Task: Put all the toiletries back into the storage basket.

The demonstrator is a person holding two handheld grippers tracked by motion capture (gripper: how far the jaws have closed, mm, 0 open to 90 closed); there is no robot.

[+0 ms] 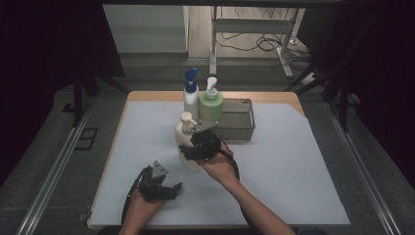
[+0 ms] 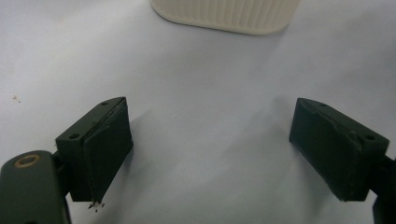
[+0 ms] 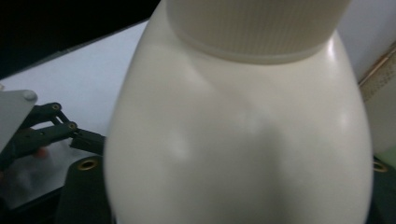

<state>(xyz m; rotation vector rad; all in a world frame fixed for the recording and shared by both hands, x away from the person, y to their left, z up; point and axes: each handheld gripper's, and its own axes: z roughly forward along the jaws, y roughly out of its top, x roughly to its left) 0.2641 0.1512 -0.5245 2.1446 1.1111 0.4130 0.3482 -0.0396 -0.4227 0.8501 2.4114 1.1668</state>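
Observation:
A cream pump bottle (image 1: 186, 142) stands upright on the white mat (image 1: 284, 166), left of centre. My right gripper (image 1: 197, 148) reaches in from the right and sits around the bottle's body. In the right gripper view the smooth cream bottle (image 3: 243, 130) lies between the two dark jaws and hides their pads, so contact cannot be judged. My left gripper (image 1: 172, 190) rests low on the mat in front of the bottle, its fingers spread. In the left gripper view it (image 2: 210, 149) is open over bare mat, with the bottle's ribbed base (image 2: 226, 16) ahead of it.
Behind the cream bottle stand a white bottle with a blue spray cap (image 1: 191, 93) and a green pump bottle (image 1: 211, 104). A metal mesh basket (image 1: 240, 129) sits to their right. The wooden table edge (image 1: 147, 96) runs along the back.

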